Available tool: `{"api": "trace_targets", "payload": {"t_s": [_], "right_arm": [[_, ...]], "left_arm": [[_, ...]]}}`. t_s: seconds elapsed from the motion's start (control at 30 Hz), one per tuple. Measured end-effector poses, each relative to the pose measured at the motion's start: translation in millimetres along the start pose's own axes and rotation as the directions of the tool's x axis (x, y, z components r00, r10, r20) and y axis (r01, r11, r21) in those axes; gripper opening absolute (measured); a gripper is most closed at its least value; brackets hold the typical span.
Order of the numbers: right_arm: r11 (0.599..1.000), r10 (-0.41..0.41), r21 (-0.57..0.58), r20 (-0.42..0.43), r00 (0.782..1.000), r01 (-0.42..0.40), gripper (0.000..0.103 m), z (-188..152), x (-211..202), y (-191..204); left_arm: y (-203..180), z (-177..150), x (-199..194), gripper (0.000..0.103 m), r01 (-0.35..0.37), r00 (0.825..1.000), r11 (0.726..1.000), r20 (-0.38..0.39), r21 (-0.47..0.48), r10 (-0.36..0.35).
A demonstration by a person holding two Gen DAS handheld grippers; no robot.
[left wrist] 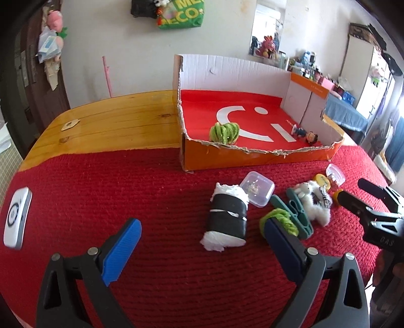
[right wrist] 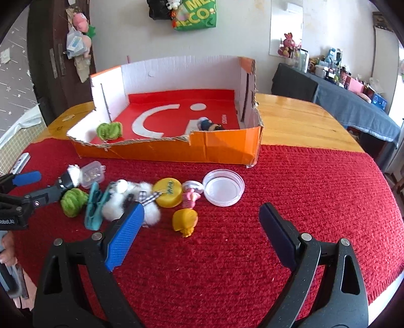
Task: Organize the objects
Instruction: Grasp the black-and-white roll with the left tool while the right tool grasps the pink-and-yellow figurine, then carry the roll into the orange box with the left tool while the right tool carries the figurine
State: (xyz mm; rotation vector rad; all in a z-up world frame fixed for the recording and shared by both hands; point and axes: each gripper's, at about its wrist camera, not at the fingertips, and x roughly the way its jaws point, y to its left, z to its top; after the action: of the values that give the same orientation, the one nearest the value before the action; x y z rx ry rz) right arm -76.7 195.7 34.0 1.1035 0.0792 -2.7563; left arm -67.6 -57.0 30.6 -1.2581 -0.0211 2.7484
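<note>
Where legible, green bag (right wrist: 195,15) reads "ECO", gripper "RobotAI".

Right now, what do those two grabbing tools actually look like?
Both are alike: the left gripper and right gripper are black plastic clamps with triangular cut-outs and silver rivets. Their jaws carry ribbed blue pads. White lettering marks each body. No cables show.

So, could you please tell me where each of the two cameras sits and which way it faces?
Left wrist: on the left gripper, angled down at the red mat; its open blue-padded fingers frame a black-wrapped white roll; the right gripper enters at right.
Right wrist: on the right gripper, angled down; open fingers frame a yellow toy; the left gripper enters at left.
Shared: the orange cardboard box, the fluffy white toy.
</note>
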Motion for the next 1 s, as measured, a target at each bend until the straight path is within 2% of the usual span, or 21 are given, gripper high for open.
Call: {"api": "trace_targets", "payload": {"t_s": [0.1, 0.27, 0.37, 0.47, 0.57, 0.7, 0.73, 0.77, 0.87, 1.0], "right_arm": [[1.0, -0.018, -0.007, -0.011, 1.0, 0.018, 0.084, 0.6, 4.6, -0.2], [1.0, -0.007, -0.014, -0.053, 0.999, 0.006, 0.07, 0.8, 13.8, 1.7], [1.0, 0.013, -0.021, -0.078, 0.997, -0.015, 0.061, 1.6, 18.5, 4.1], [0.999, 0.029, -0.023, -0.09, 0.996, -0.031, 0.051, 3.3, 21.7, 6.4], [0.999, 0.043, -0.024, -0.089, 0.995, -0.045, 0.039, 4.8, 22.8, 8.6], [0.997, 0.061, -0.037, -0.076, 0.995, -0.064, 0.024, 1.8, 21.7, 12.9], [0.997, 0.062, -0.044, -0.073, 0.995, -0.066, 0.022, 0.8, 21.2, 14.2], [0.996, 0.065, -0.052, -0.068, 0.996, -0.069, 0.02, -0.3, 20.4, 15.5], [0.996, 0.078, -0.044, -0.054, 0.995, -0.08, 0.02, -2.6, 17.4, 14.5], [0.994, 0.1, -0.041, -0.039, 0.994, -0.102, 0.02, -2.4, 9.8, 14.2]], "left_arm": [[2.7, 3.8, 8.8, 0.095, -0.003, 1.0, 1.0, -0.022, 0.028, 0.004], [3.2, 5.0, 22.0, 0.093, 0.008, 0.998, 0.997, -0.063, 0.076, -0.003], [-0.2, 6.7, 24.8, 0.091, 0.001, 0.998, 0.994, -0.057, 0.107, 0.005], [-1.5, 9.9, 26.2, 0.084, 0.021, 0.998, 0.993, -0.055, 0.118, -0.015], [-4.9, 11.3, 27.6, 0.075, 0.04, 0.998, 0.991, -0.046, 0.129, -0.034], [-11.9, 7.6, 23.6, 0.051, 0.072, 0.997, 0.985, -0.018, 0.154, -0.07], [-14.2, 6.5, 23.0, 0.04, 0.082, 0.997, 0.984, -0.013, 0.159, -0.081], [-15.8, 5.2, 21.8, 0.036, 0.093, 0.996, 0.983, -0.006, 0.16, -0.093], [-18.1, 3.2, 19.2, 0.035, 0.085, 0.996, 0.984, 0.011, 0.156, -0.088], [-17.1, 4.1, 13.8, 0.035, 0.112, 0.993, 0.985, 0.015, 0.13, -0.115]]}}
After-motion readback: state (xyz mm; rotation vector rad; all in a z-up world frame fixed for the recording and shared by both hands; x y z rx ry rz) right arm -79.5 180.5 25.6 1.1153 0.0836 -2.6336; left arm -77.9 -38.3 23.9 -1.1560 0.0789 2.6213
